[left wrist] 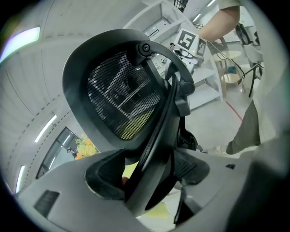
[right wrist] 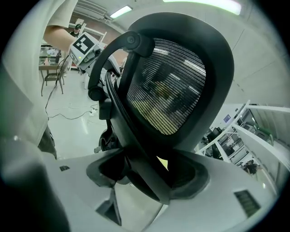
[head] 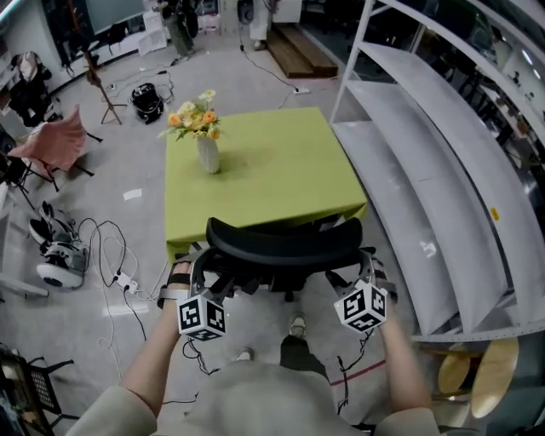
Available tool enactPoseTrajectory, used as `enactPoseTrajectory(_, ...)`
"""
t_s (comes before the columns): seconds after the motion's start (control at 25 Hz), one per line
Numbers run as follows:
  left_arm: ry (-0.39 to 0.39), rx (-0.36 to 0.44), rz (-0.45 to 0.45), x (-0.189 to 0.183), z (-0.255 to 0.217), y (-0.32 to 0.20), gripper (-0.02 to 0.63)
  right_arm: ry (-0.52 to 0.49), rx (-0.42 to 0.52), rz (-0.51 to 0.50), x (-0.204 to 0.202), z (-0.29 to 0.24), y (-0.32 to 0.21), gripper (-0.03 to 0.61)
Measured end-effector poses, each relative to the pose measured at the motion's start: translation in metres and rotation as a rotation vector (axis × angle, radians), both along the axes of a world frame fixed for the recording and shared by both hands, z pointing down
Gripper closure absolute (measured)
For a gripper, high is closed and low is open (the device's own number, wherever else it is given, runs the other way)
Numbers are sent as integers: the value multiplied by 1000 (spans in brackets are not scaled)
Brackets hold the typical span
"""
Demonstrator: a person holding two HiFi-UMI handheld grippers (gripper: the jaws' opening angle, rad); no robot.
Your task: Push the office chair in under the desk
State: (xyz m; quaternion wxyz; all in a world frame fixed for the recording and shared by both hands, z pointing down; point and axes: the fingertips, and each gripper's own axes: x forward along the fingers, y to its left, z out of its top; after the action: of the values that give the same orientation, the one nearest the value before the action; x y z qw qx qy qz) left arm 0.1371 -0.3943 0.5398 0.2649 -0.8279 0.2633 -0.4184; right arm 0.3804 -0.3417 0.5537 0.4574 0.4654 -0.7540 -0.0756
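Left tool (left wrist: 149,174) and right tool (right wrist: 149,171) clamp the black mesh-backed office chair (head: 285,243), lower centre; best pushed evenly, squarely under the green-clothed desk (head: 264,166).

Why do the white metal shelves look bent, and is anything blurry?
Head view: the wide lens bows the white metal shelving. Left gripper view: the black mesh-backed office chair is sharp, corners dark. Right gripper view: a ceiling light glares.
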Motion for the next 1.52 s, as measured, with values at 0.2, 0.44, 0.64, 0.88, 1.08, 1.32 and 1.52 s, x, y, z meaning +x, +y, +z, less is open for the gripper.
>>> enactPoseTrajectory(0.2, -6, -13, -55, 15, 0, -32, 289, 11, 2, -43, 17, -1, -41, 278)
enactPoseTrajectory(0.44, -21, -21, -124, 34, -5, -75, 290, 4, 8, -101, 38, -6, -95, 276)
enactPoseTrajectory(0.64, -15, -29, -160, 45, -7, -94, 288, 18, 22, -164, 50, -9, -127, 281)
enactPoseTrajectory(0.88, -19, -11, -213, 59, -9, -98, 291, 0, 1, -224, 65, -11, -140, 281)
enactPoseTrajectory(1.08, -40, 27, -239, 56, -7, -103, 285, 14, 33, -242, 63, -11, -142, 284)
enactPoseTrajectory(1.32, -50, 62, -257, 59, -5, -103, 288, 0, 24, -245, 66, -9, -141, 279)
enactPoseTrajectory(1.52, -51, 75, -253, 57, -4, -105, 291, -6, 14, -229, 63, -7, -144, 279)
